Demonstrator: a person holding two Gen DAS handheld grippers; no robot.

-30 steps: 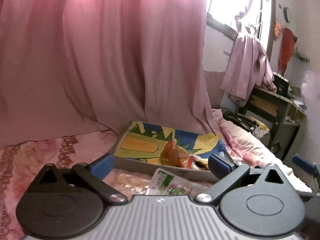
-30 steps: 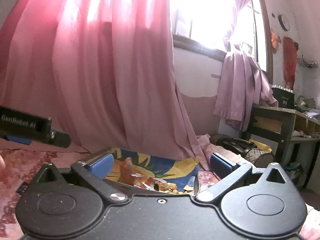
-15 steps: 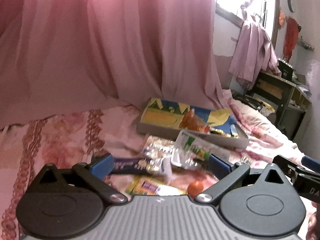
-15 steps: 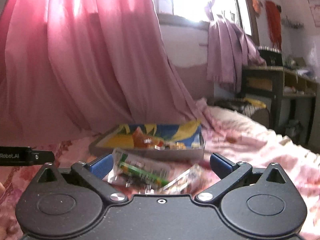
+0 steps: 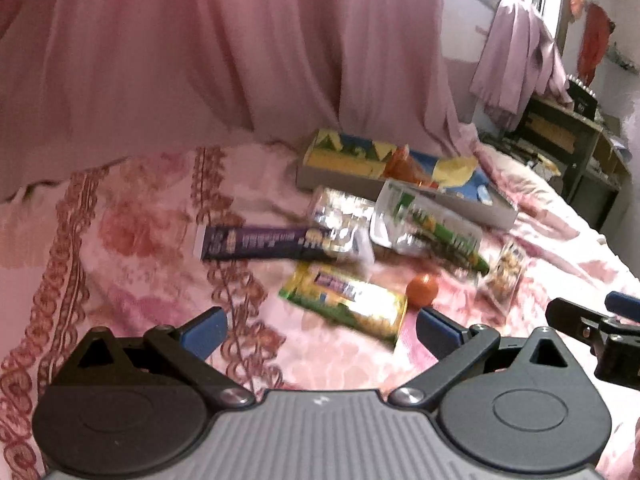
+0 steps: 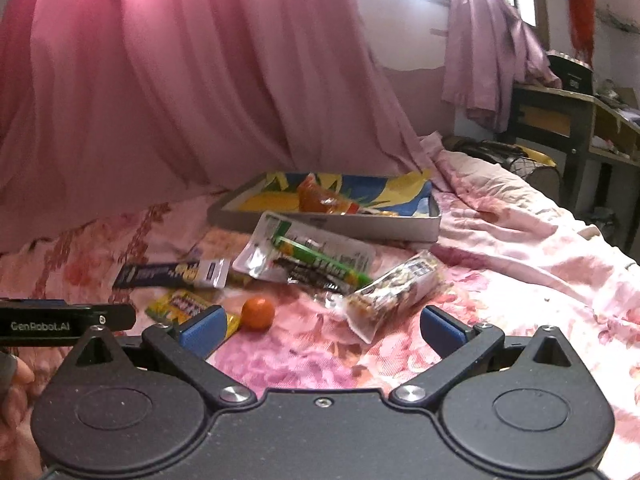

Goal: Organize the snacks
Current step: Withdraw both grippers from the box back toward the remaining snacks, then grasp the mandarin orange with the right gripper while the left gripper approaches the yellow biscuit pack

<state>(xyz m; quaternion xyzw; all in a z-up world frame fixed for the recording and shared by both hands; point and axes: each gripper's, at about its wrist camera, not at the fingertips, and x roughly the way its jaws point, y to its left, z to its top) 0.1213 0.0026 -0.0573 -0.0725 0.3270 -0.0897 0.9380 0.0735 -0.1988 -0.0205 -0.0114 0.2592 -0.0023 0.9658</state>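
The tray (image 6: 324,228) sits on the pink bedspread (image 6: 520,264) before the curtain (image 6: 180,80), holding only an orange packet (image 6: 320,199). Most snacks lie loose just in front of it: a green-striped bag (image 6: 308,256), a purple bar (image 5: 260,243), a yellow packet (image 5: 348,295), a nut bar (image 6: 394,288) and a small orange ball (image 6: 258,313). So sorting looks barely begun. Both the left gripper (image 5: 320,328) and right gripper (image 6: 320,326) hang spread apart, empty. Compared with a second ago, both cameras have tipped down from the curtain, bringing the scattered snacks into view.

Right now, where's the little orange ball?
The orange ball lies on the pink bedspread, low in both wrist views, just right of the yellow snack packet and below the green-striped bag.
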